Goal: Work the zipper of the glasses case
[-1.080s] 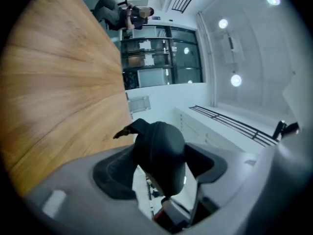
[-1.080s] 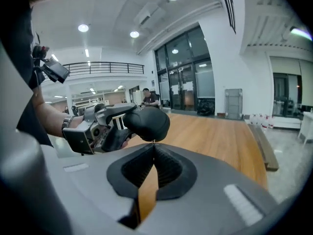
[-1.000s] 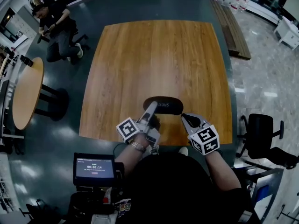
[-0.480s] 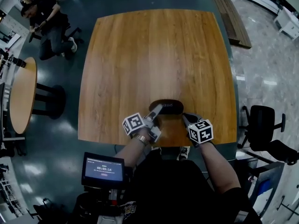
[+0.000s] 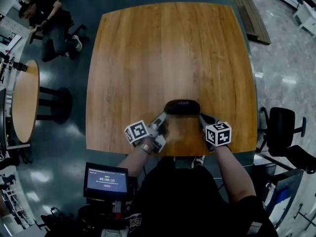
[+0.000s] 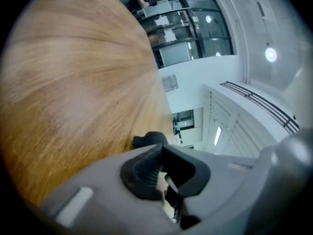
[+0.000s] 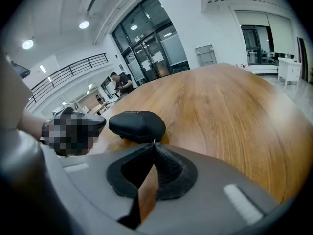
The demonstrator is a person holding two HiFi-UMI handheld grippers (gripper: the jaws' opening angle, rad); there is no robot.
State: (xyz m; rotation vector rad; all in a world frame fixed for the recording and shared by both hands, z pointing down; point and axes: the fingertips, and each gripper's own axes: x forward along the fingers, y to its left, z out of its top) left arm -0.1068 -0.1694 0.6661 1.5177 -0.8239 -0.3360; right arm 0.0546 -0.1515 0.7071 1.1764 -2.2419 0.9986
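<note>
Left claw (image 5: pixel 163 116), just shut on nothing, and right claw (image 5: pixel 201 116), closed empty, flank the glasses case (image 5: pixel 182 106): reopen one and pinch the zipper pull squarely.

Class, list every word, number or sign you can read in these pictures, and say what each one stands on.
"00:00:15": on the small screen beside the person's left arm.
Other lines on that screen: too small to read.
Pale print on top of the glasses case: too blurred to read in any view.
</note>
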